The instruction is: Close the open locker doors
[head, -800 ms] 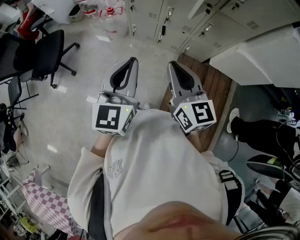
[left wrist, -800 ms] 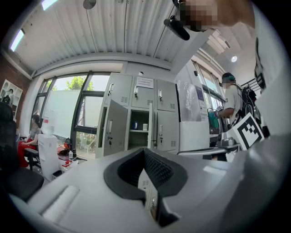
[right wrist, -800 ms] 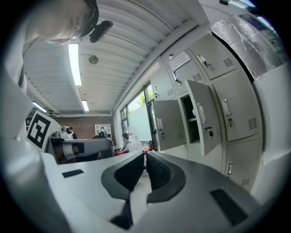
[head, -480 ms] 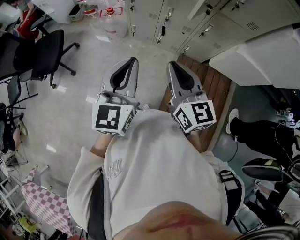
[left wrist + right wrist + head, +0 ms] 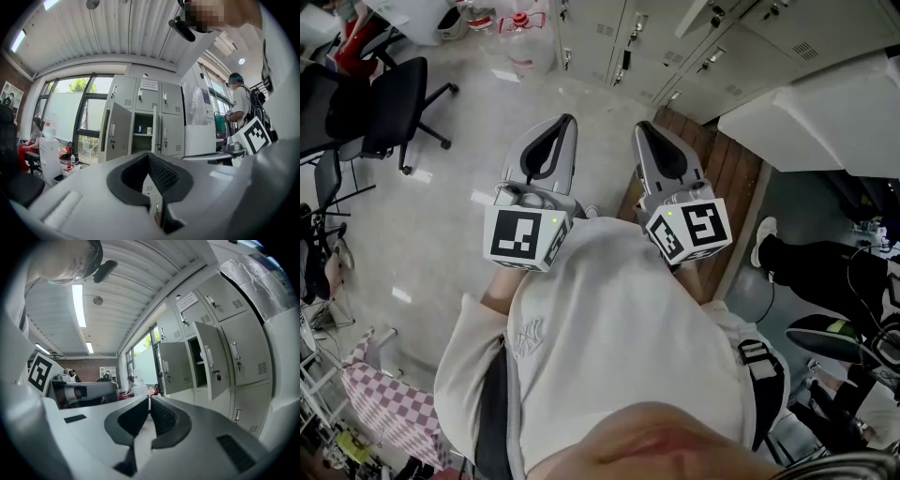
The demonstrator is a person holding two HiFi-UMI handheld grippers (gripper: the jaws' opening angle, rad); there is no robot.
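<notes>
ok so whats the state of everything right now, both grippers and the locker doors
left gripper: shut, empty, held away from the lockers
right gripper: shut, empty, held away from the lockers
window-side locker door: swung open
second locker door: swung open
neighbouring locker door: closed

The pale grey steel lockers [image 5: 171, 124] have matching grey doors. The left gripper [image 5: 566, 122] and right gripper [image 5: 641, 127] are light grey, with black ribbed fingers [image 5: 161, 174] and black-and-white patterned marker cubes [image 5: 525, 237]. Beside the lockers, brown wooden planking [image 5: 731, 178] borders a pale glossy floor [image 5: 422, 234]. Far from the lockers is a pink-and-white checked cloth [image 5: 389, 408].
</notes>
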